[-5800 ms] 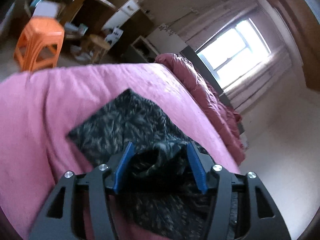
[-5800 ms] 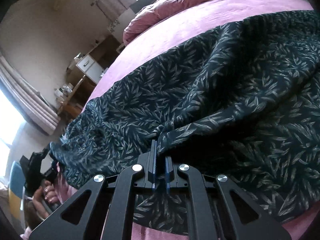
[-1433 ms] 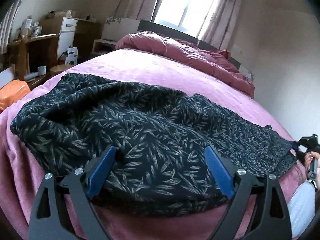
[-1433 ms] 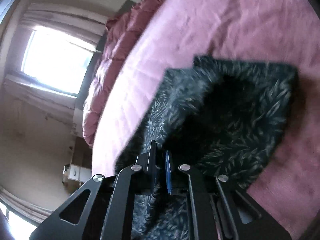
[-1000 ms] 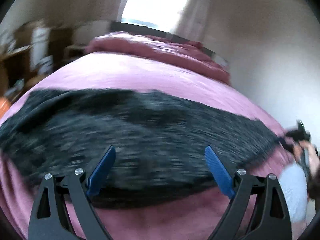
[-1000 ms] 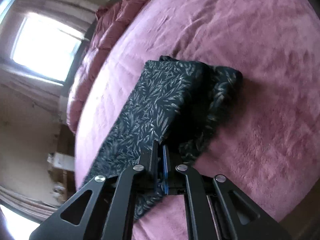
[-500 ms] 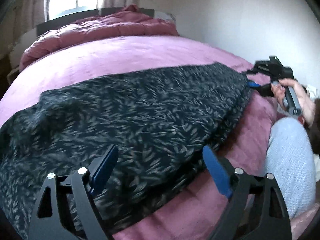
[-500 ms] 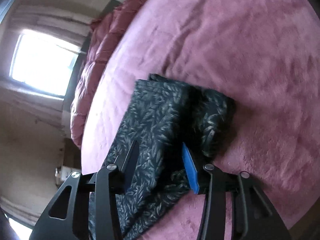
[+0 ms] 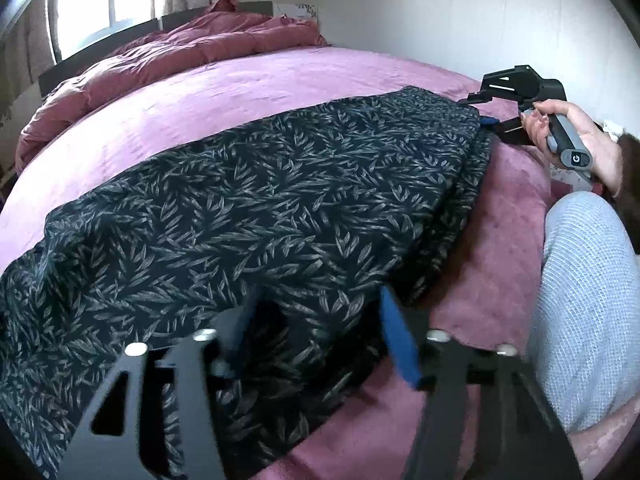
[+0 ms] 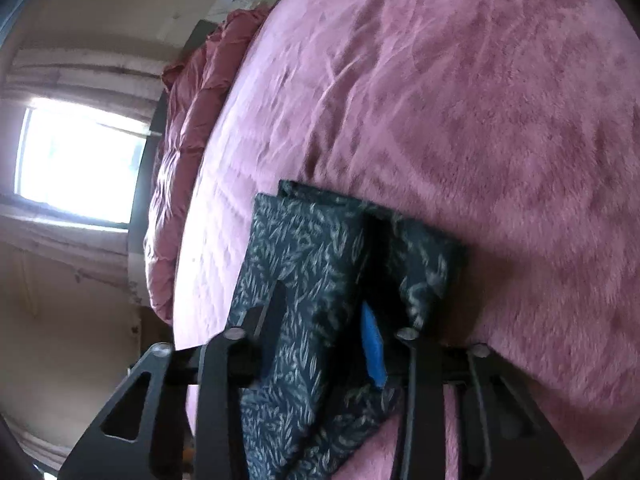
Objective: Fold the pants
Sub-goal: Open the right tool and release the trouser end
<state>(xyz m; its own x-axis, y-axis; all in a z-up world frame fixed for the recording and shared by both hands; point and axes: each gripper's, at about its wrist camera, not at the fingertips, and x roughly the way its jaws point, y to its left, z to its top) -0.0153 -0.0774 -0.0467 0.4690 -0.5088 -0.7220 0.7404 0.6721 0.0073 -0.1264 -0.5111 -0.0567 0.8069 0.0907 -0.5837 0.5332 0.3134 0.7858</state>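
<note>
Two grippers are working on one bed [image 9: 280, 80], and the bed is carrying everything. It is covered by a pink blanket, and a red quilt [image 9: 192, 48] is lying bunched along its far edge, under the window, so the middle part is giving a wide flat place for folding.

The pants [image 9: 260, 208] are lying across the near part of the bed, close to its near edge, as one long band of dark cloth with a leaf pattern. They seem to be folded once along their length, because at the right end two layers are showing one over the other [image 10: 352, 240]. I judge they are spread long like this so that the two ends can be brought together in the next fold.

The left gripper [image 9: 316, 340] is standing at the near edge of the pants with its jaws apart, one on each side of a fold of cloth. The cloth is lying loose between them, so I judge that nothing is pinched.

The right gripper [image 10: 320, 328] is at the right end of the pants, near the right edge of the bed. Its jaws are also apart, with the doubled cloth between them but not squeezed.
</note>
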